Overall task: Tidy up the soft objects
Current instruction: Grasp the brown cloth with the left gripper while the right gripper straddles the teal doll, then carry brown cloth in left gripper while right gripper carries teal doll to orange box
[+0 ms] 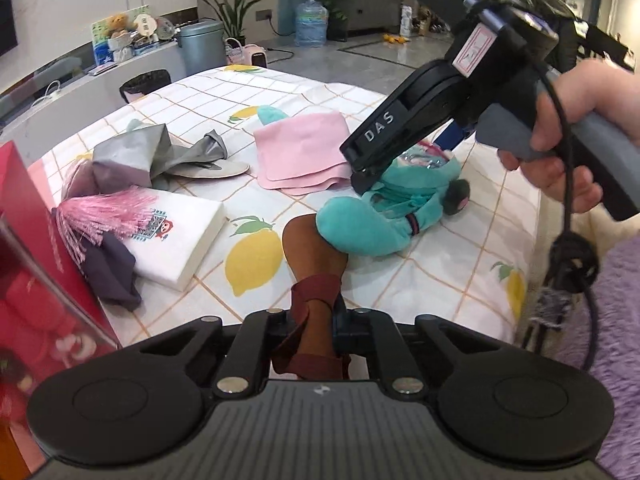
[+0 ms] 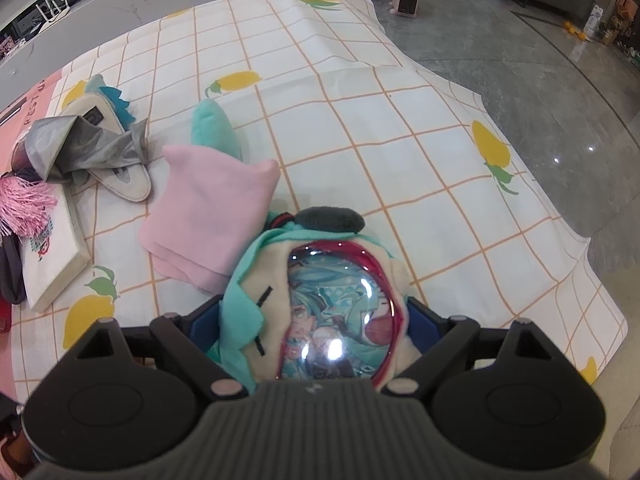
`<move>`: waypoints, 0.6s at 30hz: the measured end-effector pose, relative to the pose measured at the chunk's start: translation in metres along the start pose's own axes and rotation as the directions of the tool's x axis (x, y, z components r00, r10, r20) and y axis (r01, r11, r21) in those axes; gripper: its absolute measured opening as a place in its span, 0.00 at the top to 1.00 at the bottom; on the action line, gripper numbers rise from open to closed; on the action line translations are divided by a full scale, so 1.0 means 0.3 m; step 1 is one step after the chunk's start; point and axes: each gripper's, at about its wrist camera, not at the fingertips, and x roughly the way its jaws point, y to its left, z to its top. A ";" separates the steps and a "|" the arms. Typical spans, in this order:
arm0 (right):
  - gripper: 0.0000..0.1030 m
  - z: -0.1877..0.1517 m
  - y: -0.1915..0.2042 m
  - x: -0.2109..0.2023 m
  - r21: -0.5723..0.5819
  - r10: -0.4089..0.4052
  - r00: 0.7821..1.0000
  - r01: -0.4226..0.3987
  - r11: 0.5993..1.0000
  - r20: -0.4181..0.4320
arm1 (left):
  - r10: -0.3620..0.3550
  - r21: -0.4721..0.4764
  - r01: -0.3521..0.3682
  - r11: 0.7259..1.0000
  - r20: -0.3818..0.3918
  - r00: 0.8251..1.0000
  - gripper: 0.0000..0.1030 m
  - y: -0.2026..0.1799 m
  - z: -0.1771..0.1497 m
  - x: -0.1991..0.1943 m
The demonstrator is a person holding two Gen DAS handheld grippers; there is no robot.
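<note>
Looking down the left gripper (image 1: 310,320), its jaws are pinched tight on a brown plush piece wrapped with a dark red ribbon (image 1: 312,272), probably a limb or ear of some soft toy, though the fisheye view is too cramped to say which. Gripping it by that narrow end makes sense: a thin floppy bit is the only thing such a small claw can bite on.

Over at 2 o'clock in the left view, a hand (image 1: 576,128) holds the right gripper (image 2: 316,320) angled steeply down onto the teal plush doll with a clear plastic window showing an anime print (image 2: 332,304). Its jaws stand wide apart, one on each side of the doll's head, and whether the pads actually press the fabric can't be told from here. Straddling it that way reads like pinning or getting ready to scoop the bulky body.

Everything sits on the lemon-print checked sheet (image 2: 400,120). At 10 o'clock from the doll lies a folded pink fleece cloth (image 2: 216,216), tidy, touching the doll. Further toward 9 o'clock is a crumpled grey shiny fabric (image 2: 88,144) heaped over a pale slipper, plus a pink tassel (image 1: 100,216) draped on a white box with a cartoon print (image 1: 180,240).
</note>
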 end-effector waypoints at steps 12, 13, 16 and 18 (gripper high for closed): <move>0.15 -0.006 -0.025 -0.106 0.059 0.078 0.994 -0.082 0.995 0.079 | 0.054 -0.080 -0.060 0.995 -0.069 0.996 0.89 -0.018 0.006 -0.065; 0.15 -0.008 -0.023 -0.118 0.058 0.082 0.993 -0.087 0.995 0.084 | 0.059 -0.088 -0.065 0.994 -0.076 0.995 0.89 -0.017 0.003 -0.073; 0.15 -0.013 -0.012 -0.141 0.039 0.083 0.992 -0.087 0.995 0.094 | 0.067 -0.118 -0.077 0.990 -0.091 0.994 0.89 -0.014 -0.002 -0.103; 0.15 -0.011 -0.006 -0.150 0.029 0.100 0.991 -0.103 0.994 0.092 | 0.076 -0.148 -0.092 0.985 -0.114 0.991 0.88 -0.006 -0.005 -0.121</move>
